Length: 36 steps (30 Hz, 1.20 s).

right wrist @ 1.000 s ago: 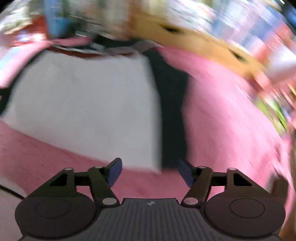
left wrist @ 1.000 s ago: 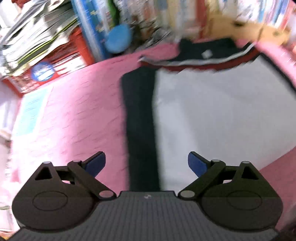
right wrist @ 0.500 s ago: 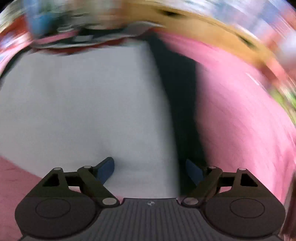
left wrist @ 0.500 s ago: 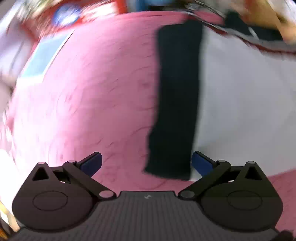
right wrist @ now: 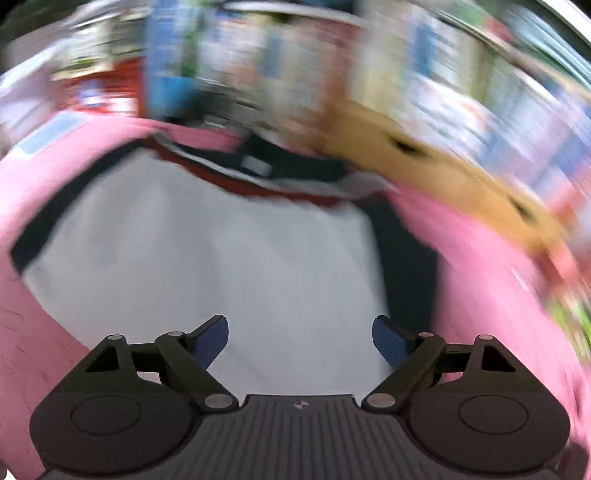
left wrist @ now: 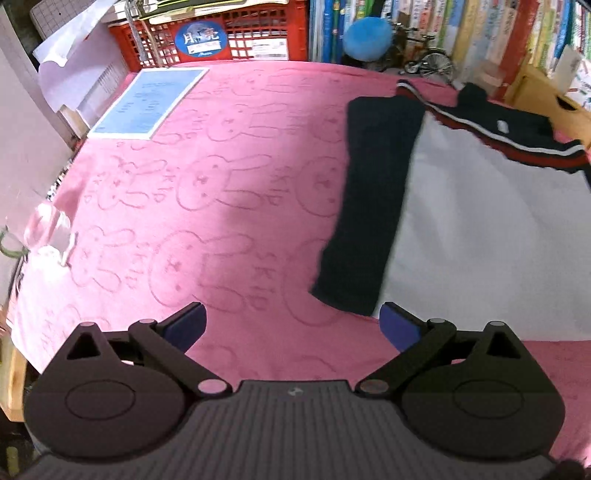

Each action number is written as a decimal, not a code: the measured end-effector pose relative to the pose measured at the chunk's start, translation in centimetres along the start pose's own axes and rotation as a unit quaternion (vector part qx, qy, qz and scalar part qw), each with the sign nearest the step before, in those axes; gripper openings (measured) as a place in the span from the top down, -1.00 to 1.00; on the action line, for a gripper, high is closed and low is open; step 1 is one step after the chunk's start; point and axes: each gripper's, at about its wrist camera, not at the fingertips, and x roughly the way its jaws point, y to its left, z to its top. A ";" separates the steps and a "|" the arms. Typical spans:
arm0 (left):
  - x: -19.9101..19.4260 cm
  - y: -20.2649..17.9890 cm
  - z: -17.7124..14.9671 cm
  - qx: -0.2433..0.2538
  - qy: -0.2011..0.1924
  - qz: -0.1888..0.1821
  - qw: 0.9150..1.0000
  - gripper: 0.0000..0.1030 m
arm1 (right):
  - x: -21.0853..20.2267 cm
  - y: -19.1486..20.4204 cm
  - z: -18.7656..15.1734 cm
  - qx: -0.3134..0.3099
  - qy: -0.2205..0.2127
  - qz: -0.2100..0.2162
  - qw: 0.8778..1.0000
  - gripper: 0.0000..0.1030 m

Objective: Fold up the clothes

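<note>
A white shirt (left wrist: 480, 236) with black sleeves and a red, white and black striped collar lies flat on a pink blanket (left wrist: 221, 192). Its black sleeve (left wrist: 373, 206) is folded along the body's left side. My left gripper (left wrist: 291, 323) hovers open over the pink blanket, just left of the sleeve's lower end, with nothing between its fingers. In the blurred right wrist view, my right gripper (right wrist: 299, 339) stands open above the white body (right wrist: 221, 266) of the shirt near its lower hem, with the other black sleeve (right wrist: 410, 266) just to its right.
A blue printed sheet (left wrist: 151, 101) lies on the blanket's far left corner. Behind it stand a red crate (left wrist: 221, 35), a blue ball (left wrist: 367, 35), a small toy bicycle (left wrist: 424, 59) and rows of books. A yellow wooden box (left wrist: 543, 99) sits at the far right.
My left gripper has slid left off the shirt, from over the sleeve to over the bare blanket. My right gripper has moved left onto the white body and its jaws stand wider.
</note>
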 end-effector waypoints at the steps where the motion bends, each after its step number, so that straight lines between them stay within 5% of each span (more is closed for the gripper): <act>1: 0.0 -0.5 -0.1 0.003 -0.001 0.001 1.000 -0.97 | 0.9 0.8 1.2 -0.017 -0.009 0.004 1.000 -0.66; 6: -1.4 -1.5 -2.2 0.026 -0.009 0.032 0.999 -0.99 | 4.6 -0.2 5.7 -0.006 -0.032 -0.032 0.999 -0.68; 8: -1.6 -1.4 -3.2 0.025 -0.002 0.047 0.999 -1.00 | 6.7 -3.2 5.0 0.022 -0.013 -0.040 0.999 -0.73; 10: -1.4 -1.1 -4.2 0.010 0.015 0.058 0.998 -1.00 | 8.6 -6.2 3.4 0.044 0.027 -0.062 0.997 -0.40; 12: -1.2 -0.8 -4.9 -0.015 0.030 0.065 0.997 -1.00 | 10.6 -9.4 1.3 0.067 0.081 -0.097 0.990 -0.43; 14: -1.1 -0.4 -5.5 -0.041 0.040 0.066 0.996 -1.00 | 9.7 -11.7 0.4 0.130 0.081 -0.100 0.983 -0.43; 15: -1.0 -0.4 -5.7 -0.050 0.043 0.065 0.996 -1.00 | 9.0 -11.6 0.6 0.126 0.070 -0.101 0.984 -0.16; 16: -0.8 -0.3 -5.7 -0.054 0.049 0.062 0.995 -1.00 | 8.4 -11.1 0.8 0.115 0.056 -0.084 0.988 0.30; 18: -0.6 -0.5 -5.4 -0.049 0.055 0.060 0.995 -1.00 | 7.9 -10.6 1.5 0.109 0.039 -0.054 0.992 0.45; 20: -0.5 -0.6 -4.3 -0.035 0.048 0.059 0.996 -1.00 | 8.2 -10.6 2.6 0.121 0.034 -0.026 0.992 0.18; 22: -0.3 -0.7 -3.2 -0.026 0.037 0.055 0.997 -1.00 | 9.4 -12.0 3.0 0.163 0.029 -0.026 0.986 -0.87; 23: -0.2 -0.7 -2.5 -0.024 0.031 0.051 0.998 -1.00 | 9.8 -12.8 3.1 0.182 0.028 -0.030 0.982 -0.83; 24: -0.1 -0.9 -2.0 -0.021 0.026 0.049 0.998 -1.00 | 10.1 -13.4 3.2 0.192 0.035 -0.026 0.980 -0.19; 25: 0.1 -1.0 -1.5 -0.019 0.021 0.047 0.999 -1.00 | 10.3 -14.0 3.3 0.202 0.042 -0.021 0.978 0.86; 27: 0.3 -1.3 -0.5 -0.014 0.010 0.044 0.999 -1.00 | 10.7 -15.2 3.5 0.222 0.056 -0.013 0.973 0.86; 29: 0.7 -1.6 0.1 -0.010 0.003 0.040 0.999 -1.00 | 9.1 -15.5 3.4 0.212 0.028 -0.052 0.976 0.86; 32: 1.4 -1.9 1.6 -0.007 -0.009 0.021 1.000 -0.98 | 7.3 -16.0 2.1 0.215 0.015 -0.099 0.971 0.56; 34: 2.0 -2.6 3.1 0.000 -0.019 -0.002 1.000 -0.98 | 6.1 -16.2 0.8 0.226 0.018 -0.108 0.968 -0.36; 36: 2.8 -4.0 5.1 0.018 -0.030 -0.025 0.999 -0.98 | 4.9 -16.1 -0.6 0.227 0.009 -0.101 0.969 -0.58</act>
